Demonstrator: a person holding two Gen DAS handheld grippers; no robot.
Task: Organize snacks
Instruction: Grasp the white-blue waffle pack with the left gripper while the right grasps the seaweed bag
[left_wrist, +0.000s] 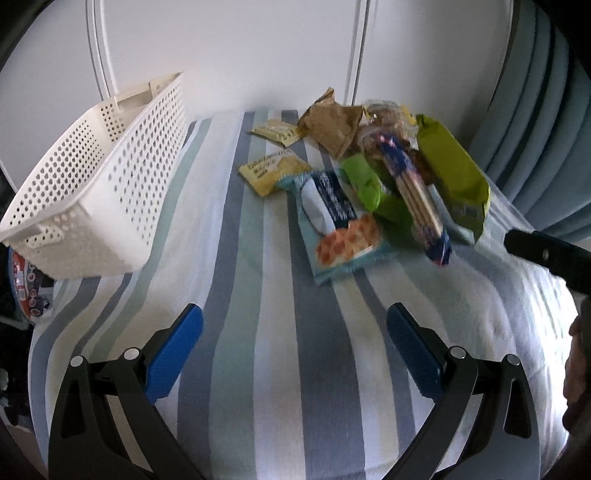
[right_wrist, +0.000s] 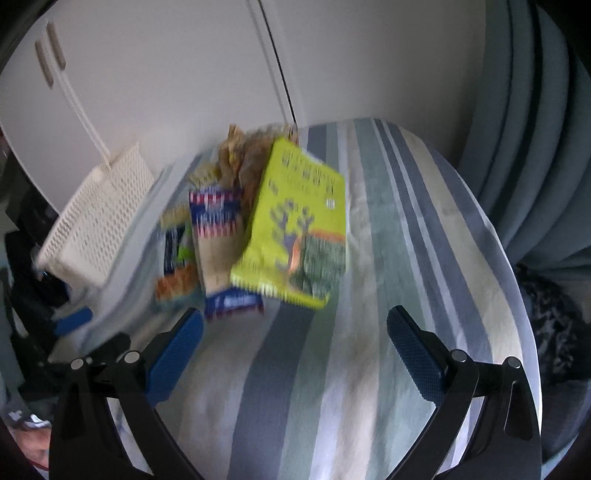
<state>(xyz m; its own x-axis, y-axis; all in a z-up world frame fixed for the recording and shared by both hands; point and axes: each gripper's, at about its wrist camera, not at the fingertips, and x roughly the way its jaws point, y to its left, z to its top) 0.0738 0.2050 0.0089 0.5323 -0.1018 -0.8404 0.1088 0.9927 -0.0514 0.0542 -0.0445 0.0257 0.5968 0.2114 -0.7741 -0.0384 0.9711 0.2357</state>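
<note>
Open left claw (left_wrist: 294, 332) near empty basket (left_wrist: 110, 177)

surface: striped cloth (left_wrist: 258, 369) | on it: white basket (left_wrist: 103, 177); snack packets (left_wrist: 369, 184)

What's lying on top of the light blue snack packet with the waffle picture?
A small green pouch and the blue breadstick pack overlap the light blue packet's far right edge. Whatever lies beneath the packet is covered.
</note>
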